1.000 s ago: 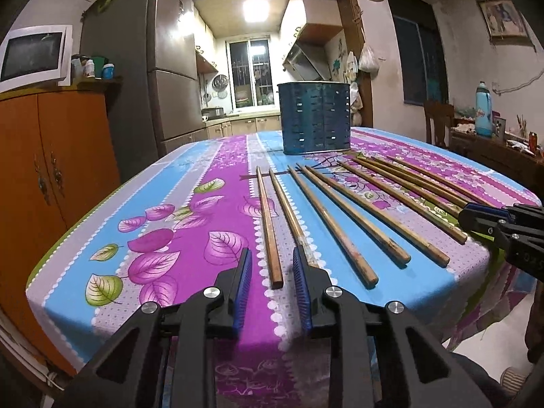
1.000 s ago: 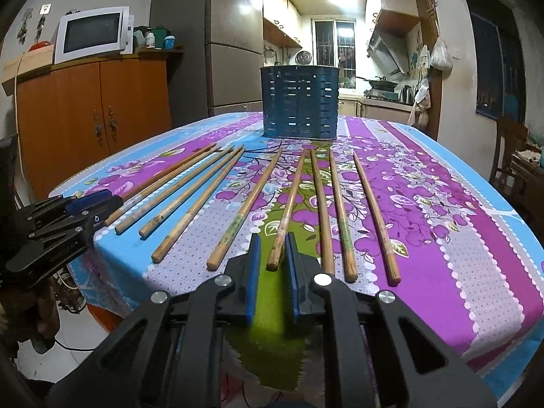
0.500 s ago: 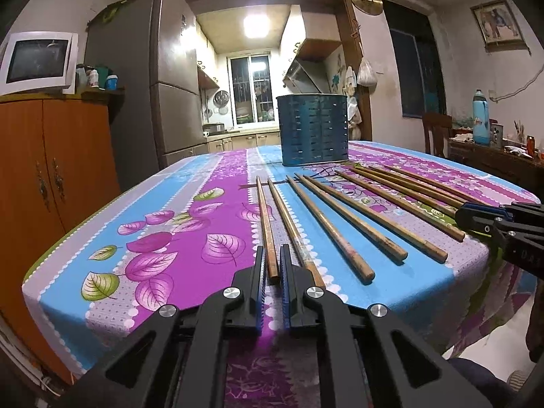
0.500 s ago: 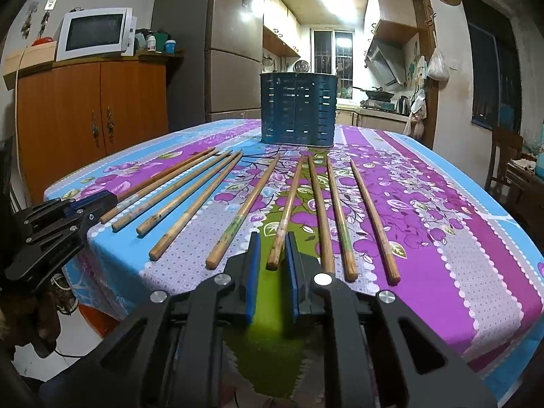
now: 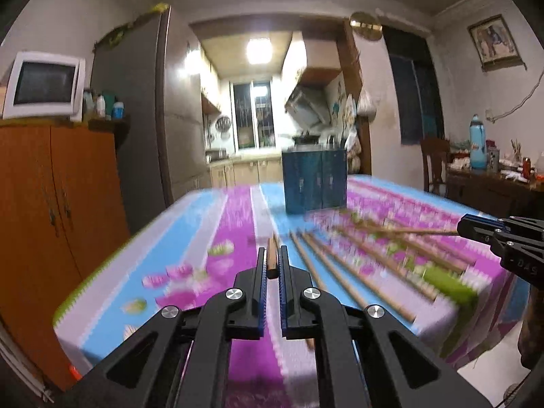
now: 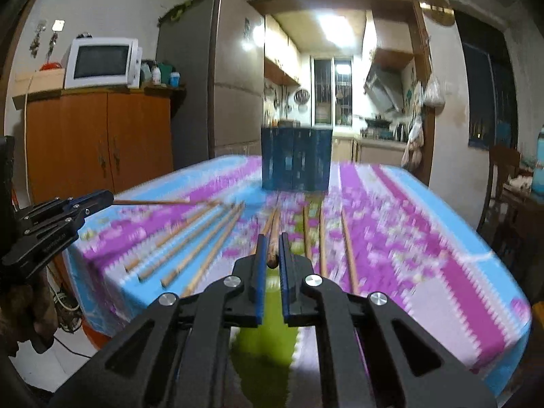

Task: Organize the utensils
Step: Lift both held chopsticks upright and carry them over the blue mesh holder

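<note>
Several wooden chopsticks [image 5: 357, 265] lie in a row on the flowered tablecloth [image 5: 190, 238], blurred by motion. A dark blue slotted utensil holder [image 5: 314, 180] stands at the far middle; it also shows in the right wrist view [image 6: 295, 158]. My left gripper [image 5: 272, 265] is shut on one chopstick [image 5: 271, 260], lifted off the cloth. My right gripper [image 6: 272, 255] is shut on another chopstick [image 6: 273, 238], also lifted. Each gripper shows in the other's view, the right one [image 5: 499, 238] and the left one [image 6: 61, 217], with a chopstick sticking out.
An orange wooden cabinet [image 6: 98, 146] with a white microwave [image 6: 102, 63] stands left of the table, beside a grey fridge [image 6: 234, 81]. A wooden chair [image 5: 435, 166] and a cluttered side table [image 5: 493, 176] stand to the right. The table's near edge is just below both grippers.
The left gripper closed from open onto a chopstick. Both grippers have since lifted with their chopsticks, and the views are now blurred by motion.
</note>
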`<state>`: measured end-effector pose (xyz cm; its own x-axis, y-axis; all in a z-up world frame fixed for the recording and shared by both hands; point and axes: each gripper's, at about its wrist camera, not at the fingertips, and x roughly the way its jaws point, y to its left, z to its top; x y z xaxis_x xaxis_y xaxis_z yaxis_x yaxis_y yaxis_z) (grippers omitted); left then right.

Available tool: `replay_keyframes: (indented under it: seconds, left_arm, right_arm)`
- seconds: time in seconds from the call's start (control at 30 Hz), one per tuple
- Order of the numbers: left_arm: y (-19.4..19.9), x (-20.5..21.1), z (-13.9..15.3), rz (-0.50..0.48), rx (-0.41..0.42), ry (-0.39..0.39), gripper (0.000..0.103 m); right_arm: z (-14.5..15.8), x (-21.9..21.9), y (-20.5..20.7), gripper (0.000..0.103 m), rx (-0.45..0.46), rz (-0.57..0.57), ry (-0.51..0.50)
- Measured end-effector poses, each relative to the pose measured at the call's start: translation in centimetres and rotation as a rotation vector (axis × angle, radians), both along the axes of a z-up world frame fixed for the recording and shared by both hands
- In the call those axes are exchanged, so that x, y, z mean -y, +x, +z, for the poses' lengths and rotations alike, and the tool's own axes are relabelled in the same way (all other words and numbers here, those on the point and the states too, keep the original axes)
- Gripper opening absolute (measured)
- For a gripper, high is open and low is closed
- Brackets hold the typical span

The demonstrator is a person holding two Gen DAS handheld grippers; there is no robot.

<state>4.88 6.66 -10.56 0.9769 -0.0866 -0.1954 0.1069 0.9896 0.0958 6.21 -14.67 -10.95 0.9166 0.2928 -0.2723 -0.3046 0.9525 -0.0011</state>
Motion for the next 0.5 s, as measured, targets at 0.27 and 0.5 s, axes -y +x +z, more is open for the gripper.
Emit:
replay_keyframes:
  seconds: [0.27,0.5]
  left_arm:
    - [0.8,0.1,6.8,-0.028,0.100,-0.027,0.007]
    - [4.7,0.9,10.5,-0.080,0.071,-0.035,0.007]
  right_arm:
    - [7.3,0.7,0.6,0.005,0.131,0.030,-0.017]
    - [10.6,0.9,4.0,0.005,0.097,0.063,-0.025]
